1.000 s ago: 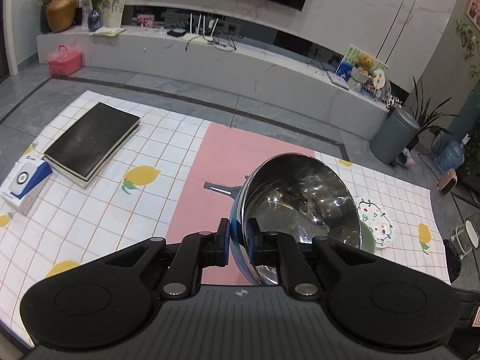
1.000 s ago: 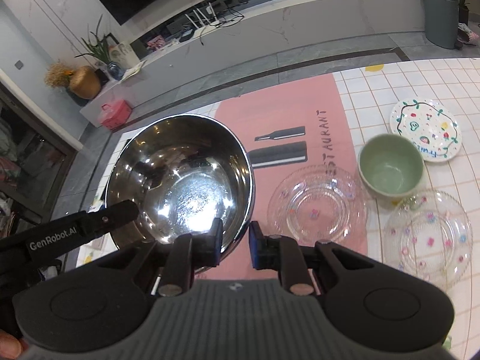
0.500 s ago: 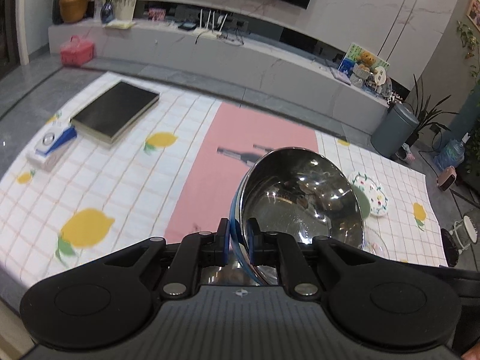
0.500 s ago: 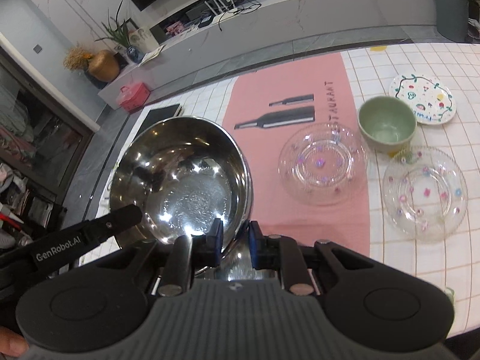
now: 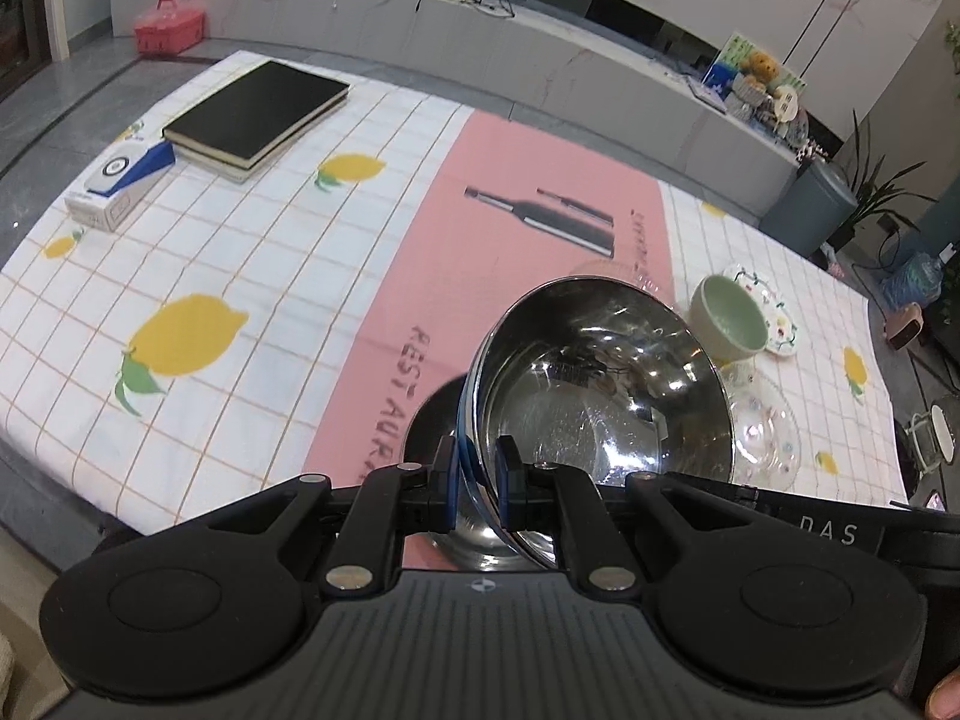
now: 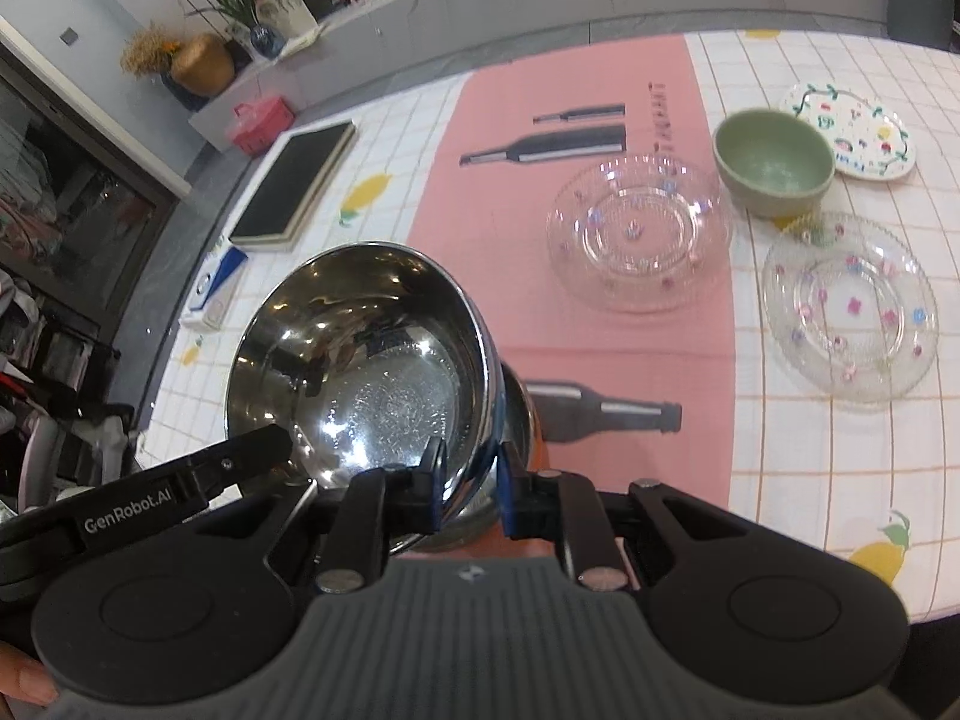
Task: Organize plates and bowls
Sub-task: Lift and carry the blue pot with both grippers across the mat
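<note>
Over the pink mat (image 6: 630, 360), both tongs, left gripper (image 5: 478, 483) and right gripper (image 6: 468, 492), pinch the steel bowl (image 6: 372, 372) rim, green bowl (image 6: 774, 162) at two o'clock.

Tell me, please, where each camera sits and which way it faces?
Left wrist: on the left gripper, looking steeply down at the steel bowl whose rim it clamps; a fingertip shows bottom right.
Right wrist: on the right gripper, clamping the rim opposite; left gripper and a fingertip show lower left.
Shared: bowl, green bowl, glass plates, black book.
</note>
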